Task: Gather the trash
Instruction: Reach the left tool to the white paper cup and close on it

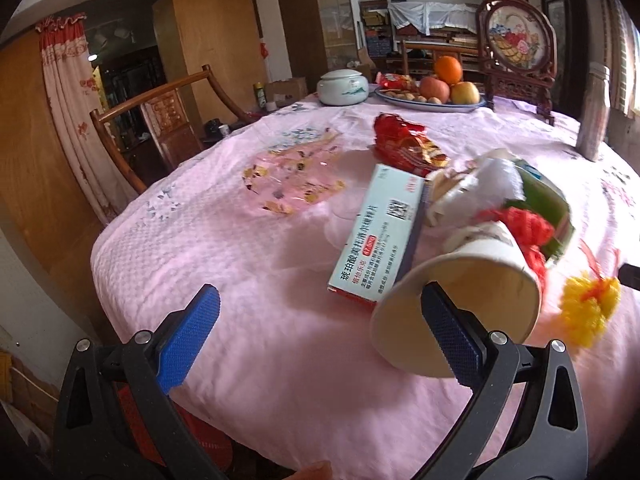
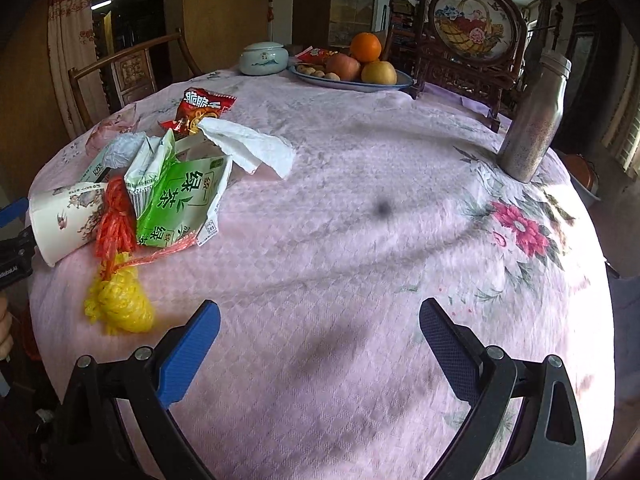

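Pink quilted tabletop [image 2: 360, 208]: tipped white paper cup [image 1: 460, 312], lower right of frame, beside the spread left hand-held gripper [image 1: 320, 316]; right hand-held gripper [image 2: 320, 332] wide, empty. Straddle rim; close gently, lest it crush.

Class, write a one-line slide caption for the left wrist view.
Open left gripper reaching toward a tipped paper cup amid trash on a pink tablecloth.

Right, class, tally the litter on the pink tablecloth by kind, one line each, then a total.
Paper cup: 1
Medicine box: 1
Green tea carton: 1
Red snack wrapper: 1
Clear printed wrapper: 1
White tissue: 1
Red string bundle: 1
Yellow string bundle: 1
Total: 8
A crumpled pale scrap by the box is unclear, not counted.
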Demonstrator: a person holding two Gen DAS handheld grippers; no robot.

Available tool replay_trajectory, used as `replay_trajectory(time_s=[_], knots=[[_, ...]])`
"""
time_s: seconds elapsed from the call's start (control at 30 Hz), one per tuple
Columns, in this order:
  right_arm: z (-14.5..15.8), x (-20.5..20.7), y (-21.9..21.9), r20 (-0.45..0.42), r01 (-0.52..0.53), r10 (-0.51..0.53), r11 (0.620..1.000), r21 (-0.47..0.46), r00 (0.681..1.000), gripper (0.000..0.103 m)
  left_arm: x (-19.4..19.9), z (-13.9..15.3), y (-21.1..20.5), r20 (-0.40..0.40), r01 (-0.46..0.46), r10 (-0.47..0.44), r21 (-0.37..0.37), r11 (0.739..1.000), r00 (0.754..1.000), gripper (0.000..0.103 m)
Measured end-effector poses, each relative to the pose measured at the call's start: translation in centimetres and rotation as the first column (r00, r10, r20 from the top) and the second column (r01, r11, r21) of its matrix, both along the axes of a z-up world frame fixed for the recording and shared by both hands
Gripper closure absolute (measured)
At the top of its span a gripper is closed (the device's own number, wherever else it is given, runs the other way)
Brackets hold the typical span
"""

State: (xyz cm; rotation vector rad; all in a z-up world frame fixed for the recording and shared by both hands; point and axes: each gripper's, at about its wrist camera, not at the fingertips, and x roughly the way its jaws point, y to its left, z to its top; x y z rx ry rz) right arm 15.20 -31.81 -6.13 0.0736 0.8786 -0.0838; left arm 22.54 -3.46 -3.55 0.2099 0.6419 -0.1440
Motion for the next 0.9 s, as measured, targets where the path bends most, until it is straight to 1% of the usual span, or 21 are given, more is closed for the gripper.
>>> replay_trajectory(time_s=[0.03, 0.07, 0.13, 0.2, 0.3, 0.4, 0.5, 0.6, 0.67, 0.73, 0.83, 0.9], knots=[[-0.1, 0.1, -0.3, -0.003, 0.007, -0.007, 1.000, 0.016, 1.000, 0.005, 1.1, 0.2, 0.5, 0.005, -0.023, 0.023, 0.008, 1.000, 1.000, 0.006], [-0.2, 0.0, -0.5, 0.001, 0.014, -0.014, 0.999, 0.032, 1.000, 0.005, 1.8, 0.5, 1.1, 0.007, -0.042, 0.042, -0.001, 0.999, 0.999, 0.006], [-0.1, -0.1, -1.0, 0.007, 0.025, -0.025, 0.998, 0.060, 1.000, 0.005, 2.6, 1.3, 2.3, -0.005, -0.051, 0.051, -0.043, 0.998, 0.999, 0.006], [-0.2, -0.2, -1.3, 0.012, 0.030, -0.031, 0.996, 0.079, 0.999, 0.005, 2.0, 1.9, 2.9, -0.004, -0.014, 0.014, -0.082, 0.997, 1.000, 0.006], [-0.2, -0.3, -1.4, 0.020, 0.032, -0.034, 0.995, 0.090, 0.999, 0.005, -0.4, 1.6, 3.3, -0.011, 0.067, -0.069, -0.121, 0.990, 0.998, 0.006], [-0.1, -0.4, -1.2, 0.024, 0.026, -0.028, 0.996, 0.084, 0.999, 0.005, -3.0, 0.9, 3.0, -0.031, 0.174, -0.181, -0.156, 0.972, 0.983, 0.006], [-0.1, -0.4, -1.0, 0.025, 0.019, -0.021, 0.997, 0.076, 0.999, 0.005, -5.1, 0.8, 1.4, -0.002, 0.265, -0.267, -0.120, 0.957, 0.964, 0.006], [0.0, -0.5, -1.0, 0.029, 0.019, -0.021, 0.997, 0.075, 0.999, 0.005, -5.8, 1.1, -0.4, 0.032, 0.330, -0.329, -0.078, 0.941, 0.944, 0.006], [0.0, -0.6, -1.1, 0.032, 0.023, -0.025, 0.996, 0.082, 0.999, 0.005, -5.2, 1.2, -1.6, 0.022, 0.384, -0.383, -0.084, 0.920, 0.923, 0.006], [0.0, -0.5, -1.3, 0.029, 0.025, -0.028, 0.995, 0.094, 0.999, 0.005, -3.7, 1.0, -2.6, -0.009, 0.406, -0.409, -0.105, 0.908, 0.912, 0.006], [-0.2, -0.5, -1.4, 0.022, 0.024, -0.027, 0.994, 0.108, 0.999, 0.005, -0.9, -0.1, -3.3, -0.067, 0.375, -0.388, -0.147, 0.915, 0.919, 0.006], [-0.3, -0.4, -1.5, 0.019, 0.022, -0.024, 0.994, 0.111, 1.000, 0.005, 0.7, -1.0, -3.0, -0.115, 0.341, -0.367, -0.195, 0.920, 0.923, 0.006]])
